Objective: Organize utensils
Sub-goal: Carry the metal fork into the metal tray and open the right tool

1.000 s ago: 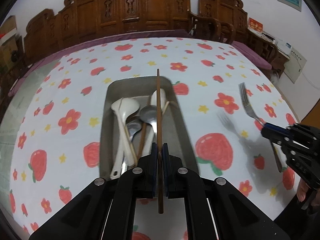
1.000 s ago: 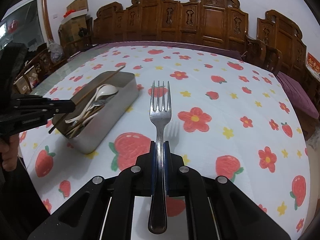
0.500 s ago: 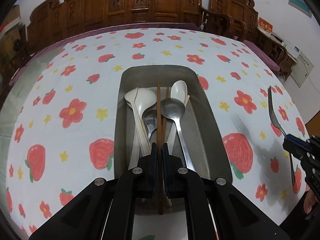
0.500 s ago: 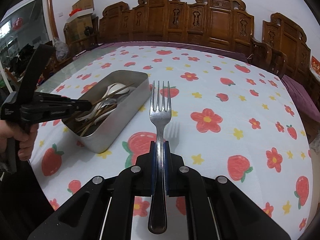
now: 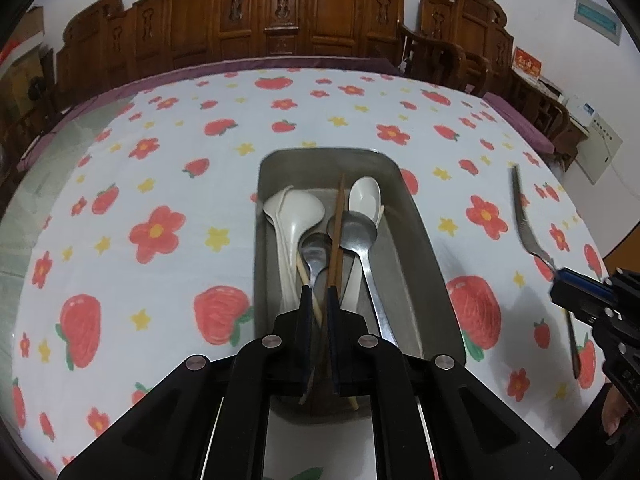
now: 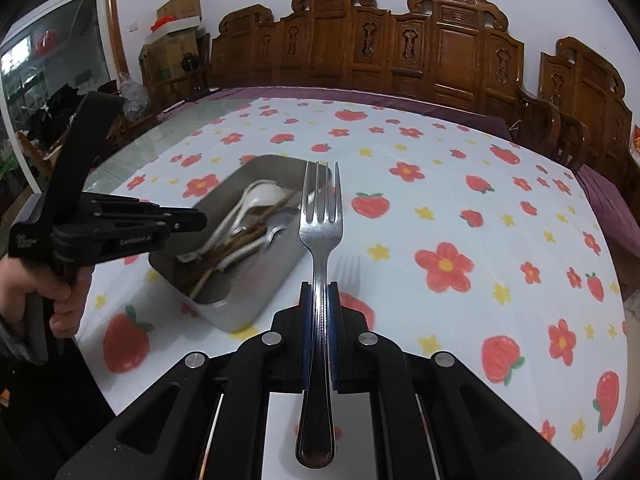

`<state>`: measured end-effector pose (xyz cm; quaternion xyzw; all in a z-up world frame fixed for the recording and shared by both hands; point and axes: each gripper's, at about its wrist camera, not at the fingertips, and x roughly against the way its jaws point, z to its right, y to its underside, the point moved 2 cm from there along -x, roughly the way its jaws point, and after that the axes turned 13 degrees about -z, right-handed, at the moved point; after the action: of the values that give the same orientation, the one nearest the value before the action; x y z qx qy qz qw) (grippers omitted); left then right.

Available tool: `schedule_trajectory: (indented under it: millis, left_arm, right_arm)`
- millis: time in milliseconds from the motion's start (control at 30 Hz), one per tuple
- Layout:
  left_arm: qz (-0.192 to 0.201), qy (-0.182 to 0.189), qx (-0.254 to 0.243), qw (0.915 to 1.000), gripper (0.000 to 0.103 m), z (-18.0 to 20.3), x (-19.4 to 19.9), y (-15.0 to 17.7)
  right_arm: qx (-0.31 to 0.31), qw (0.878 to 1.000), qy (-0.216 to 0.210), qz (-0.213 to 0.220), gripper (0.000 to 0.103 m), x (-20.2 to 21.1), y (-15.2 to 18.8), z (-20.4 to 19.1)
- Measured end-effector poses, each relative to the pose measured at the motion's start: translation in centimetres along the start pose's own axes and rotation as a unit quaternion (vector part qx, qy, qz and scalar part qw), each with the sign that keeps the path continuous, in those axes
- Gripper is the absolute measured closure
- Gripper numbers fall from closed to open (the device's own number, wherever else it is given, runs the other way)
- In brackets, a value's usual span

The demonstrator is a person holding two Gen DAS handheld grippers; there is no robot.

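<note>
Left gripper low over near end of metal tray. Jaws just opening, a plain gap showing, dark chopstick between them against the right finger, apparently loose. Probably let go lengthwise to settle along the tray among white spoons, steel spoon and pale chopstick.

Right gripper clamped on fork at mid-handle, tines pointing far, held in the air just right of the tray. Likely waiting its turn; gripped at the middle for balance.

Underneath: white tablecloth printed with strawberries, red flowers and yellow stars. Purple cloth and bare glass showing at far and left edges. Carved wooden chairs along far side, white wall behind, cardboard boxes far left.
</note>
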<state>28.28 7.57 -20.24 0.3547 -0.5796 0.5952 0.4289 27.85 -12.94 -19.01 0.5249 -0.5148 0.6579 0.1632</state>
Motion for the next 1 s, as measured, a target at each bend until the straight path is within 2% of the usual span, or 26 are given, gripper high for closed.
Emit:
schedule_trajectory:
  millis: [100,267,400,567,600,633,667,733,833,1000]
  left_arm:
    - [0.012,-0.002,0.001,0.9999,0.086,-0.7,1.2,0.0]
    - [0.027,-0.005,0.010,0.9996,0.085,-2.5,3.0,-0.1]
    - [0.037,-0.013,0.015,0.9991,0.077,-3.9,4.2,-0.2]
    - [0.046,-0.025,0.016,0.9985,0.056,-5.1,5.4,-0.1]
    - [0.049,-0.029,0.016,0.9982,0.043,-5.3,5.7,-0.1]
    - [0.055,-0.031,0.017,0.9979,0.035,-5.5,5.9,-0.1]
    - [0.060,-0.033,0.018,0.9975,0.034,-5.7,6.2,-0.1]
    - [0.063,-0.034,0.022,0.9972,0.023,-6.0,6.6,0.0]
    - [0.070,-0.037,0.025,0.9966,0.015,-6.4,7.0,0.2]
    - [0.069,-0.045,0.022,0.9963,0.013,-6.7,7.2,0.5]
  right_arm:
    - [0.003,1.000,-0.004,0.000,0.094,-0.3,-1.0,-0.8]
    - [0.003,1.000,-0.011,-0.004,0.094,-1.1,-3.0,-1.9]
    - [0.000,1.000,-0.016,-0.009,0.094,-1.9,-4.5,-2.7]
    - [0.002,1.000,-0.018,-0.012,0.094,-2.9,-6.1,-3.8]
    - [0.002,1.000,-0.018,-0.013,0.094,-3.2,-6.4,-4.0]
    - [0.001,1.000,-0.018,-0.015,0.094,-3.5,-6.7,-4.3]
    - [-0.001,1.000,-0.020,-0.016,0.094,-3.8,-7.0,-4.5]
    - [-0.003,1.000,-0.023,-0.020,0.094,-4.3,-7.4,-4.9]
    - [-0.005,0.999,-0.023,-0.025,0.094,-5.2,-8.0,-5.3]
    - [-0.023,0.998,-0.035,-0.039,0.094,-6.9,-8.7,-5.6]
